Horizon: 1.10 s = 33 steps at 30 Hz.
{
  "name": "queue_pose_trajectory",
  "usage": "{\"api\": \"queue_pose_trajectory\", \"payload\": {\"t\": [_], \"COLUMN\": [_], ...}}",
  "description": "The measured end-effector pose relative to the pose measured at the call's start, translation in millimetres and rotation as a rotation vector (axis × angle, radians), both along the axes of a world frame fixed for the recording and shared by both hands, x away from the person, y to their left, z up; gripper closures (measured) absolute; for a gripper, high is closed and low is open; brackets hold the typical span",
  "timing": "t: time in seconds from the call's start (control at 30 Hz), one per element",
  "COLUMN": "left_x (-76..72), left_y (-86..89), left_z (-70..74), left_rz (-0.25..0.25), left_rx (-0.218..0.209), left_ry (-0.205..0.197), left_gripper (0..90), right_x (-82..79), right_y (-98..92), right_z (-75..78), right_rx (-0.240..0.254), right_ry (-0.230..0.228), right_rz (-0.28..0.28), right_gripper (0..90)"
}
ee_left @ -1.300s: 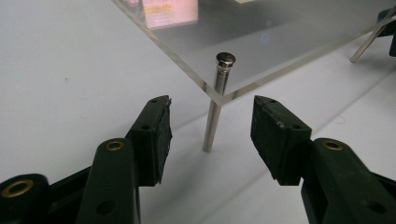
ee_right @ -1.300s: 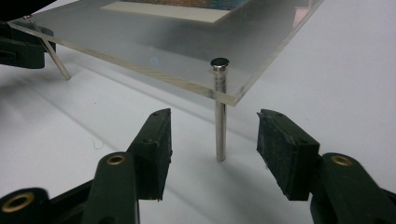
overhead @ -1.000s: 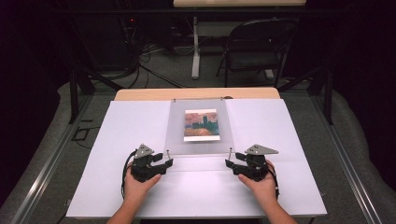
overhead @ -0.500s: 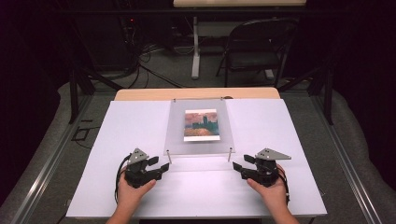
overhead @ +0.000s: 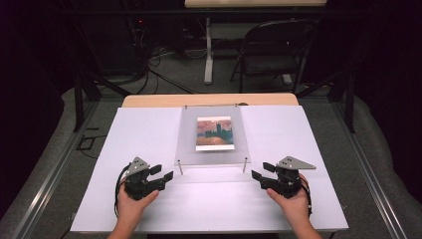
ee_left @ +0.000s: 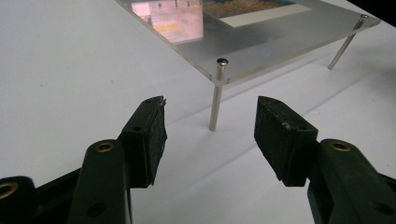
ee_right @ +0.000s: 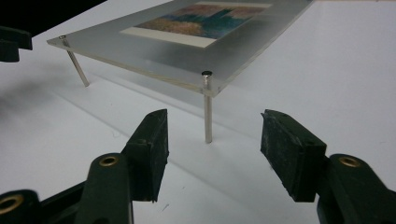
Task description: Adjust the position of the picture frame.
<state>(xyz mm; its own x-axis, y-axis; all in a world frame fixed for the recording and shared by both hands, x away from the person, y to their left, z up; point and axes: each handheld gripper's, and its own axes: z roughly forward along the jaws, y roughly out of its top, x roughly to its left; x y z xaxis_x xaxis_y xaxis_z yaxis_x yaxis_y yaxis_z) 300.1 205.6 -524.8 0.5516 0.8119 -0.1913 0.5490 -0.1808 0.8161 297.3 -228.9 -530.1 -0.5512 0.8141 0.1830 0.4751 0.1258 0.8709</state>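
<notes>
A clear acrylic plate (overhead: 211, 152) stands on thin metal legs in the middle of the white board, carrying a small landscape picture (overhead: 214, 133). My left gripper (overhead: 162, 173) is open, a little short of the near left leg (overhead: 180, 168); in the left gripper view that leg (ee_left: 215, 100) stands beyond the gap between the jaws (ee_left: 211, 103), untouched. My right gripper (overhead: 260, 171) is open, short of the near right leg (overhead: 245, 165). Its jaws (ee_right: 215, 116) have just been closing slightly with nothing between them, and the leg (ee_right: 207, 112) lies farther off.
The white board (overhead: 139, 129) covers a wooden table (overhead: 149, 100). Behind the table are a folding chair (overhead: 271, 50), a desk leg (overhead: 208, 55) and cables on the floor. Metal rails (overhead: 45, 184) run along both sides.
Both hands have drawn back from the plate's near corners, outward and toward the near edge of the board. The plate has not moved.
</notes>
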Motion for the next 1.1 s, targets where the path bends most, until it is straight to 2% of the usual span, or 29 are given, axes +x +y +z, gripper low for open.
{"api": "queue_pose_trajectory", "payload": {"t": [0.13, 0.27, 0.4, 0.63, 0.87, 1.0, 1.1], "left_x": [1.5, 1.8, 2.5, 5.2, 6.6, 8.8, 13.5], "left_y": [3.3, 5.0, 7.7, 10.0, 13.9, 12.3, 10.6], "left_z": [-0.4, -0.5, -1.2, -4.1, -4.8, -4.5, -0.2], "left_rz": [0.002, 0.017, 0.007, -0.019, -0.017, -0.01, -0.017], "left_rx": [-0.016, -0.013, -0.033, -0.061, -0.076, -0.053, -0.065], "left_ry": [0.003, -0.027, -0.03, -0.019, -0.003, 0.006, 0.011], "left_gripper": [43.4, 42.4, 41.8, 41.4, 41.4, 42.2, 42.2], "right_x": [0.5, 1.8, 4.4, 8.3, 9.5, 10.7, 12.6], "right_y": [-2.8, -7.8, -13.1, -17.2, -17.9, -17.0, -17.2], "right_z": [0.5, 1.6, 0.4, -3.4, -3.3, -1.9, 1.1], "right_rx": [-0.001, 0.01, 0.025, 0.05, 0.055, 0.057, 0.063], "right_ry": [-0.006, 0.003, 0.018, 0.029, 0.031, 0.04, 0.042], "right_rz": [-0.01, -0.013, -0.014, -0.027, -0.021, -0.005, -0.001], "right_gripper": [44.5, 46.0, 45.0, 40.3, 37.4, 37.3, 37.5]}}
